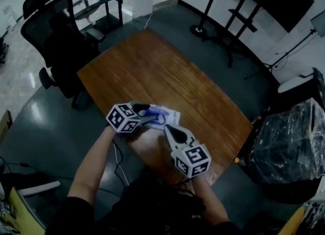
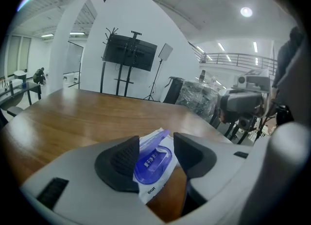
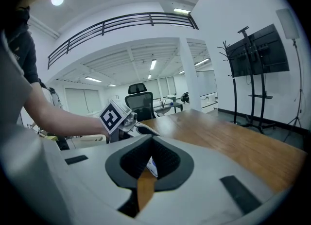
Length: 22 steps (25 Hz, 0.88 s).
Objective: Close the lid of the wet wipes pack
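The wet wipes pack (image 1: pixel 165 115) lies flat near the worktop's (image 1: pixel 152 66) 6 o'clock edge. The left gripper (image 1: pixel 147 113), jaws partly apart, straddles its blue lid (image 2: pixel 152 162) from 9 o'clock, probably to steady it. The right gripper (image 1: pixel 169 130), jaws pressed together, sits at 5 o'clock, likely to push.

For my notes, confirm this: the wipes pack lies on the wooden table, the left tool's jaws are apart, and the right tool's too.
One thing is wrong: the right tool has its jaws together, as the right gripper view shows. The wipes pack does lie on the wooden table, and the left tool has its jaws apart.
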Each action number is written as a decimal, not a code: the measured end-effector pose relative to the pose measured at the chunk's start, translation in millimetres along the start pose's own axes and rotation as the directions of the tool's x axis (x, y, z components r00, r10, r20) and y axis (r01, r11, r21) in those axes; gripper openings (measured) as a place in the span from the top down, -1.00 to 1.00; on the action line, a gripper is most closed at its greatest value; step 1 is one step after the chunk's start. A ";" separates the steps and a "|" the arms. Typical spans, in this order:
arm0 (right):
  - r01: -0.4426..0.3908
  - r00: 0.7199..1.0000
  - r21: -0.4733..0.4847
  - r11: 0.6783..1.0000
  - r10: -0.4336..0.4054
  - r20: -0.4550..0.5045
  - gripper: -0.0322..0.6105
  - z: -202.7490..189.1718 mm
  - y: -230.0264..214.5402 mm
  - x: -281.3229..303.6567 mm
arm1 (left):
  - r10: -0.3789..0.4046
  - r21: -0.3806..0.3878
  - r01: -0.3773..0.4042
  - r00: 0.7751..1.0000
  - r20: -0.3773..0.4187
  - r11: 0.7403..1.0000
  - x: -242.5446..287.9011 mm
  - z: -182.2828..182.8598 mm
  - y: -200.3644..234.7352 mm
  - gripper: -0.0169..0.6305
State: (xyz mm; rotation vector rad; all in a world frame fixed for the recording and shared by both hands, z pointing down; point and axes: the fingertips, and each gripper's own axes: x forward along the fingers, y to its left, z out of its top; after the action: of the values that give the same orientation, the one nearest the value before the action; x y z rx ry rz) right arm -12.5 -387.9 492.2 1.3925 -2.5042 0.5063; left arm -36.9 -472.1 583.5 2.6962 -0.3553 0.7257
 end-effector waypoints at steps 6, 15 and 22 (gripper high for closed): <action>0.006 1.000 -0.002 1.000 -0.006 -0.007 0.87 -1.8 -2.2 -0.1 | -0.023 -0.029 0.022 0.999 -0.030 0.999 2.0 -9.4 -3.8 0.35; 0.016 1.000 -0.001 1.000 -0.016 -0.025 0.87 -4.6 -6.0 1.6 | 0.065 -0.008 -0.067 0.989 -0.135 0.998 15.9 -39.9 10.4 0.88; 0.030 0.999 0.012 0.999 -0.030 -0.036 0.87 -11.7 -11.3 -1.3 | 0.162 0.071 -0.149 0.960 -0.227 0.986 27.6 -67.4 17.7 0.93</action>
State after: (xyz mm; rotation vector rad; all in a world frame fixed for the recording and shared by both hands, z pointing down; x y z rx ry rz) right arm -1.9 -387.7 504.5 1.4107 -2.4523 0.5368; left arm -49.1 -467.5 657.3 2.6150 -0.4989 1.0991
